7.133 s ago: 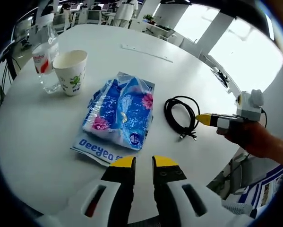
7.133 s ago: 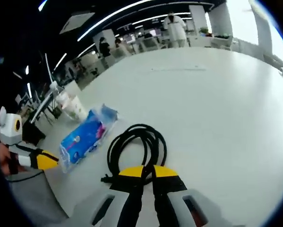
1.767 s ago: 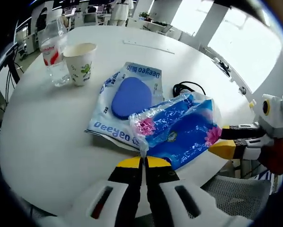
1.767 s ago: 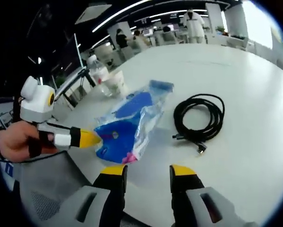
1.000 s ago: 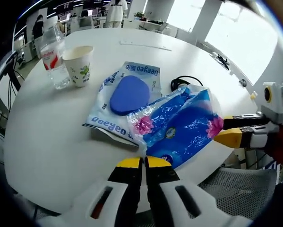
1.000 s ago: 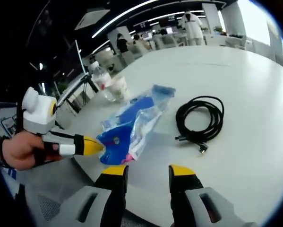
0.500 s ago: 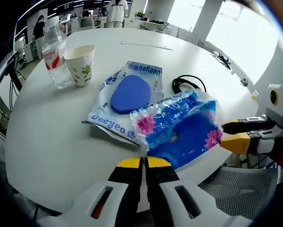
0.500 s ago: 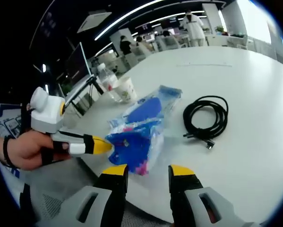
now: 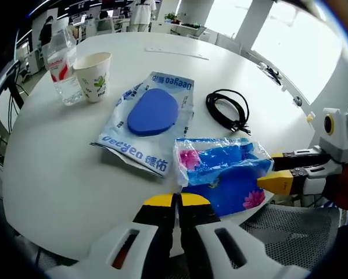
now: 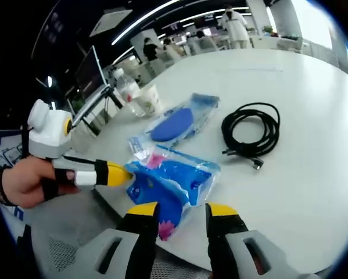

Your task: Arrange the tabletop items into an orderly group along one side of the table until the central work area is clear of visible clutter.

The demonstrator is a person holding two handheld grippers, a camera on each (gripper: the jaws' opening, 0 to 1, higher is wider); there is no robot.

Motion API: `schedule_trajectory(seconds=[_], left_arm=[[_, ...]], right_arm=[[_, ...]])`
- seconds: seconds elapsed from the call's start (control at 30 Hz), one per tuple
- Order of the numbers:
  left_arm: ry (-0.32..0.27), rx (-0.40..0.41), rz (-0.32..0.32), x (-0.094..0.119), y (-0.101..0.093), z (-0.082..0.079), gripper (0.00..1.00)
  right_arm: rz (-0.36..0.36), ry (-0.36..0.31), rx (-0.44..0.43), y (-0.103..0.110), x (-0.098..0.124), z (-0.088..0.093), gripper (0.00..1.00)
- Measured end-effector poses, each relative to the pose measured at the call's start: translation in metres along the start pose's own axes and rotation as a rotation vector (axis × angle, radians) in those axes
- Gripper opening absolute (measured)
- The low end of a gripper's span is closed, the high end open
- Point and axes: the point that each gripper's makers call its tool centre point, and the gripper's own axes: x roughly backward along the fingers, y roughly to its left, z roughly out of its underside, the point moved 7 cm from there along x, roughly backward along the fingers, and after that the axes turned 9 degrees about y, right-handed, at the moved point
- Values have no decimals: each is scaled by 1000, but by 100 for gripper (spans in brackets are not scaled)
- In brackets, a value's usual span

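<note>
Blue packet (image 9: 223,174) in closed left tool (image 9: 176,201)

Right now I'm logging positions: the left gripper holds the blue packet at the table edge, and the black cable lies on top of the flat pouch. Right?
Not quite. In the left gripper view the black cable lies on the bare table beside the flat pouch, not on it. The left gripper does hold the blue packet at the edge.

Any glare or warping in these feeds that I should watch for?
Left gripper view: the windows are blown out white, and the fisheye bends the table edge. Right gripper view: the room behind is dark with bright ceiling strips, and the white table looks washed out.
</note>
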Motion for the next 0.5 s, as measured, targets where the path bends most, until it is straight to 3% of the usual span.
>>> schedule_trajectory(seconds=[0.23, 0.5], left_arm=[[-10, 3, 24, 1, -6, -4, 0], [-23, -36, 50, 0, -19, -22, 0]], right_arm=[[19, -7, -10, -8, 2, -4, 9], [28, -31, -16, -20, 9, -17, 3]])
